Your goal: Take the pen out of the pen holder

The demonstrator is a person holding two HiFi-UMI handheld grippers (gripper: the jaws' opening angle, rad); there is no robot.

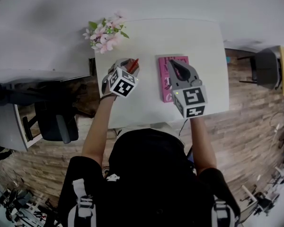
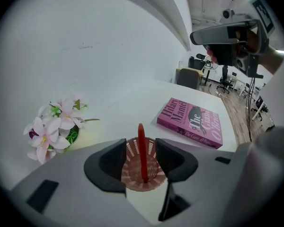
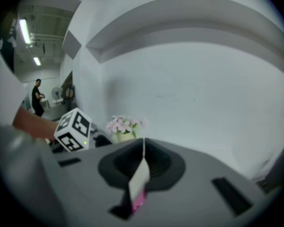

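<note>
A red pen (image 2: 142,150) stands upright in a reddish mesh pen holder (image 2: 132,156) on the white table (image 1: 199,46). My left gripper (image 2: 141,145) is open, one jaw on each side of the pen and the holder's rim, with neither pad touching the pen. In the head view the pen (image 1: 133,64) sticks out just past the left gripper (image 1: 128,66), which hides most of the holder. My right gripper (image 1: 174,64) hangs over a pink book (image 1: 166,79). Its jaws are shut with nothing held, as the right gripper view shows (image 3: 143,143).
A bunch of pink flowers (image 1: 104,34) stands at the table's far left corner, close behind the holder (image 2: 52,129). The pink book (image 2: 191,122) lies to the right of the holder. A white wall runs along the table's far edge. A dark chair (image 1: 57,119) stands at the left.
</note>
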